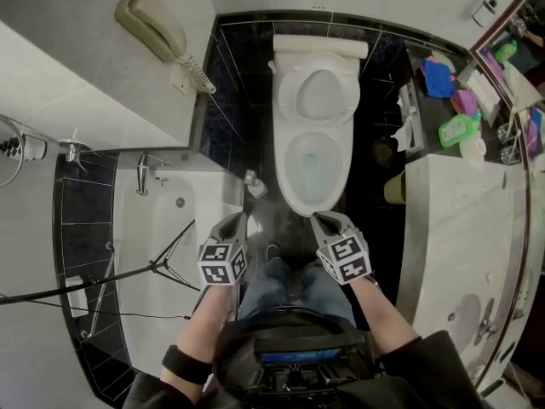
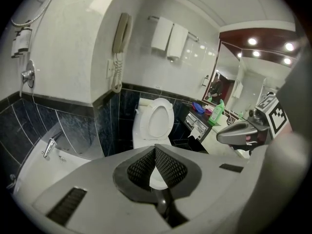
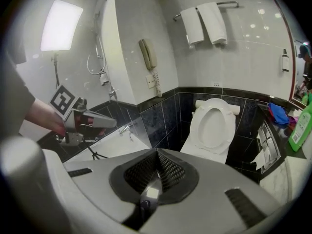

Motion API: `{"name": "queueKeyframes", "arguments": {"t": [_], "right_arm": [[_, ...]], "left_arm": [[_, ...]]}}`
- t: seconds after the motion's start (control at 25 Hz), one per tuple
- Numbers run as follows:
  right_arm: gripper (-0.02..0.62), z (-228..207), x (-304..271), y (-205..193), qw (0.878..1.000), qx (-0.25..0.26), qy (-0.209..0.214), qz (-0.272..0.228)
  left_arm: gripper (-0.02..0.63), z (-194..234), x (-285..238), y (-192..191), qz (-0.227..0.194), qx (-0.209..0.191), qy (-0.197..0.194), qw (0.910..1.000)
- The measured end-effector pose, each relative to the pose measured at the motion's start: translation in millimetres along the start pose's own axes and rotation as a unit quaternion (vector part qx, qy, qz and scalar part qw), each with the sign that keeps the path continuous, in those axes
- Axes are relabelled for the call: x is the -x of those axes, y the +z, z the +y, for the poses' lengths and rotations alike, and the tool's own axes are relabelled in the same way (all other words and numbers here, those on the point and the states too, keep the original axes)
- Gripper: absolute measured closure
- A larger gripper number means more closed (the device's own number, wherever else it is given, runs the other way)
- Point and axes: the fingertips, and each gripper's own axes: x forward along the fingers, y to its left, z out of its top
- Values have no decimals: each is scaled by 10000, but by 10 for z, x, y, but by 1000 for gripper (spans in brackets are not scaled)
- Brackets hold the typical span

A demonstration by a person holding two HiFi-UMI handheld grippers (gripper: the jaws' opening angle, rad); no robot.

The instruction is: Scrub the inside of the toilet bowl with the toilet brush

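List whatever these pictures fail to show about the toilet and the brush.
Brush: the head view shows only a small object left of the toilet; too small to identify.
Bowl inside: in the gripper views, the left gripper and right gripper cover most of it; only the raised seat shows.
Green bottle label: head view, too small.

Just ahead of the left gripper (image 1: 233, 221), a small grey thing (image 1: 254, 184) stands beside the toilet (image 1: 315, 143); it is too small to tell what it is. In the left gripper view the gripper's own body hides the front of the toilet. Ahead and to the right of the right gripper (image 1: 321, 221), the bottles (image 1: 458, 129) on the counter (image 1: 451, 220) are too small to read, and the picture's edge cuts off the mirror (image 1: 521, 24).
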Motion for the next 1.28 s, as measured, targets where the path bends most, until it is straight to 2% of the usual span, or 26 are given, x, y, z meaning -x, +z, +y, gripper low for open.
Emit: {"name": "queueKeyframes", "arguments": {"t": [0.2,0.44,0.6,0.76,1.0,1.28], "right_arm": [[591,2,-183,-234,9967,432,623,282],[591,-108,-614,-636,9910,592,1079,533],[591,-104,-1012,-824,9894,543,1174,660],[591,-93,-1518,-941,9889,516,1182,735],[591,-77,-2352,-1141,9898,345,1112,823],[591,-50,-3104,-1564,9882,156,1178,971]], "left_arm": [[604,-35,-375,-141,176,210,221,9994],[536,69,-886,-576,786,81,299,9964],[453,269,-1231,-925,1267,165,214,9916],[382,641,-1659,-1148,1578,219,248,9869],[370,1335,-2367,-1449,1744,314,326,9836],[324,1887,-3072,-1946,2122,65,290,9768]]}}
